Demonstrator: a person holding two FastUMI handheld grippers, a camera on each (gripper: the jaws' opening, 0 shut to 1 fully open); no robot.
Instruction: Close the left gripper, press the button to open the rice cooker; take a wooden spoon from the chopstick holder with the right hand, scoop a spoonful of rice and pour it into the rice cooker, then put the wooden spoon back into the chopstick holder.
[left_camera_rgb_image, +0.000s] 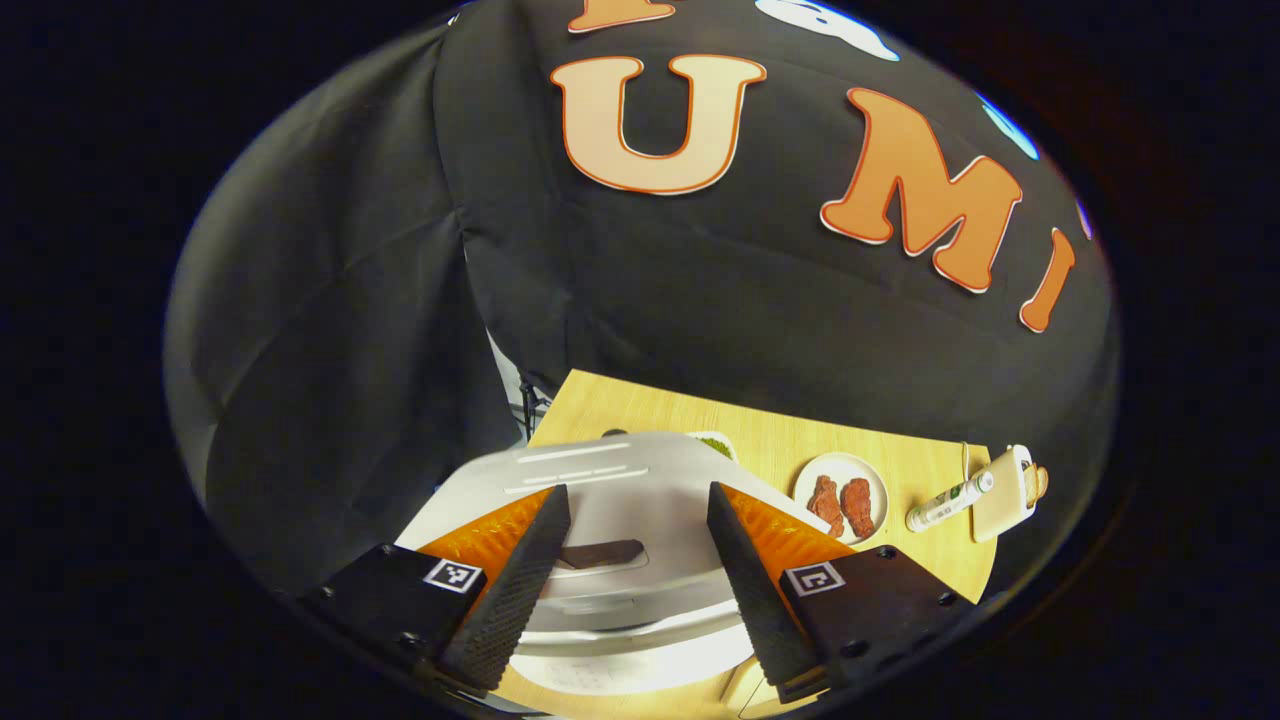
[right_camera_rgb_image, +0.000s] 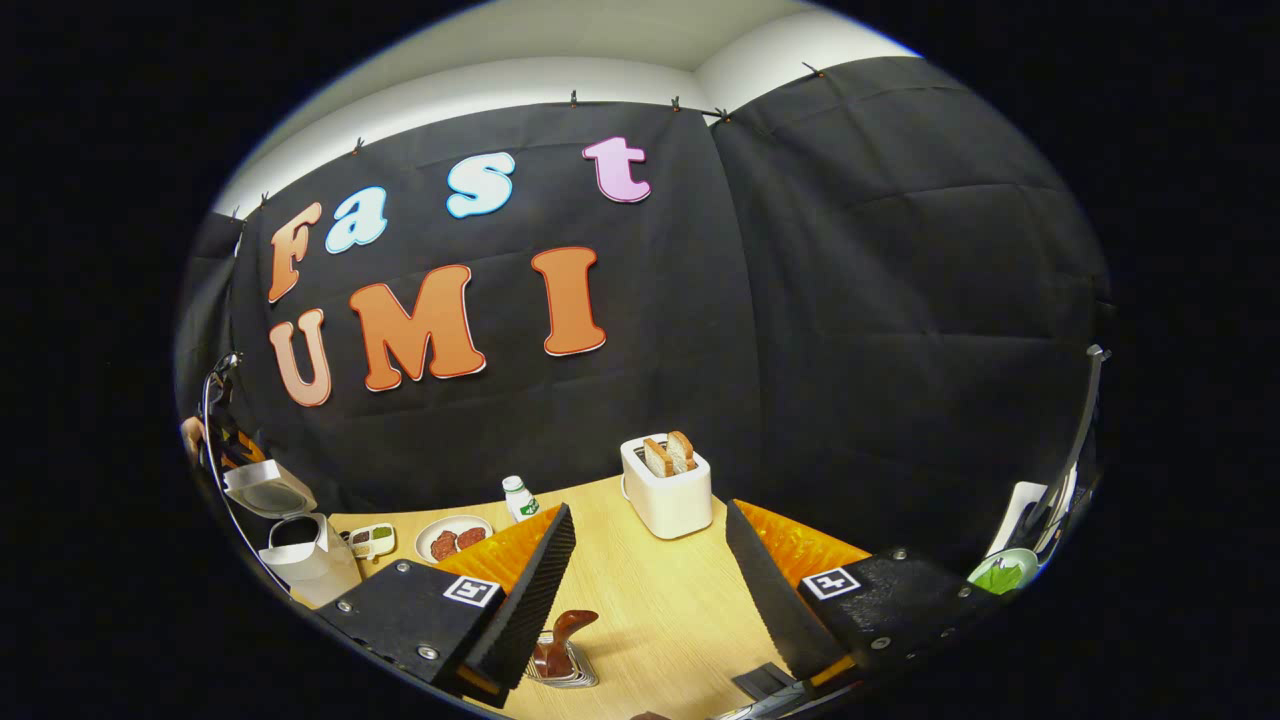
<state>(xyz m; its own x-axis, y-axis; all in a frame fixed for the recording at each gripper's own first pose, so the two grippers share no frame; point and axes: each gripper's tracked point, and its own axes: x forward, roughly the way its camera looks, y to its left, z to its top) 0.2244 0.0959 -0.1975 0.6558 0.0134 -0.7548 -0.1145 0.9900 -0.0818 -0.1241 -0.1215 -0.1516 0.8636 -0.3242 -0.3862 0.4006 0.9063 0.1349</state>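
Down at the bottom of the right gripper view, a dark brown wooden spoon handle (right_camera_rgb_image: 572, 628) is seen poking out of a small wire chopstick holder (right_camera_rgb_image: 562, 668), just inside the near finger of the right gripper (right_camera_rgb_image: 650, 590). That claw is held wide apart with nothing between the fingers, so the spoon isn't grabbed yet.

Off to the far left of that view, the white rice cooker (right_camera_rgb_image: 300, 560) is seen with its lid tipped up, so the button press looks to be done already, going by the raised lid.

In the left gripper view, the left gripper (left_camera_rgb_image: 640, 560) is parked right over the cooker's pale grey lid (left_camera_rgb_image: 620, 480), fingers spread wide too and gripping nothing.

Other stuff on the light wooden table (right_camera_rgb_image: 660, 600): a white toaster with two slices of toast (right_camera_rgb_image: 667, 485), a small white bottle with a green label (right_camera_rgb_image: 518, 497), a white plate with two reddish-brown pieces of meat (right_camera_rgb_image: 453, 540), and a little tray with compartments (right_camera_rgb_image: 368, 540). A green bowl (right_camera_rgb_image: 1000, 572) is glimpsed at the right edge.

Where the rice to be scooped sits can't be made out.

So probably step one is finished; picking up the spoon, scooping, pouring and returning it are all left.
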